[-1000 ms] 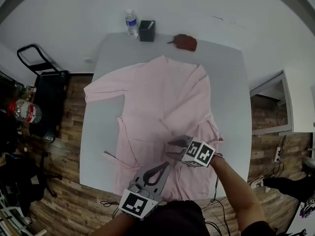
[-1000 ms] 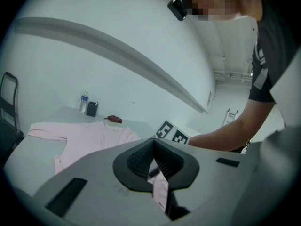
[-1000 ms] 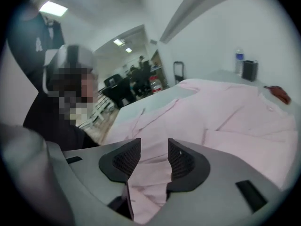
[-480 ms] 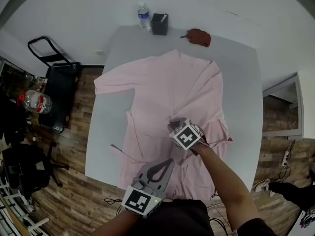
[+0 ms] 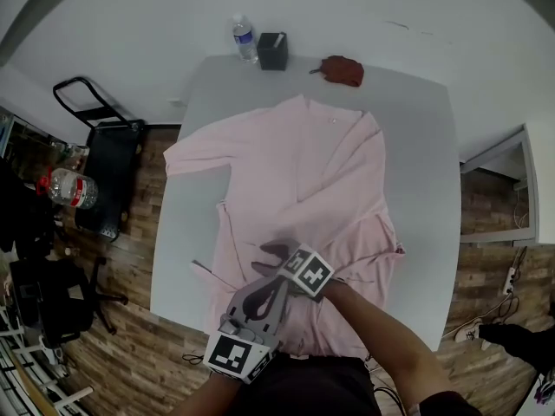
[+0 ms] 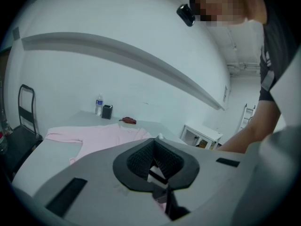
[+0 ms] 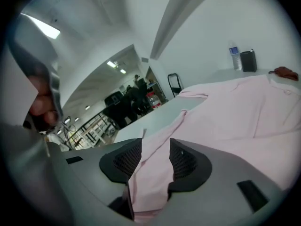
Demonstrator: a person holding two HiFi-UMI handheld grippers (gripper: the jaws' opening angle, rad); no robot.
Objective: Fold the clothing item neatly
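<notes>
A pink long-sleeved garment [image 5: 303, 172] lies spread on the grey table [image 5: 416, 146], collar at the far end and one sleeve out to the left. My right gripper [image 5: 267, 260] is low over its near part and points left. Its jaws have just been opening, and a ridge of pink cloth [image 7: 155, 173] runs between the parted pads [image 7: 186, 161]. My left gripper [image 5: 277, 282] sits just below it at the near hem with its jaws together. Whether any cloth is pinched there is hidden. In the left gripper view the garment [image 6: 94, 135] stretches away beyond the left gripper [image 6: 154, 147].
At the table's far edge stand a water bottle [image 5: 245, 40], a black box [image 5: 273, 50] and a reddish-brown object [image 5: 342, 69]. A black cart [image 5: 104, 172] and a large bottle [image 5: 65, 189] are on the wood floor at the left. A white cabinet [image 5: 520, 189] stands at the right.
My right gripper has moved left across the near part of the garment and now sits close beside the left gripper. The left gripper has hardly moved.
</notes>
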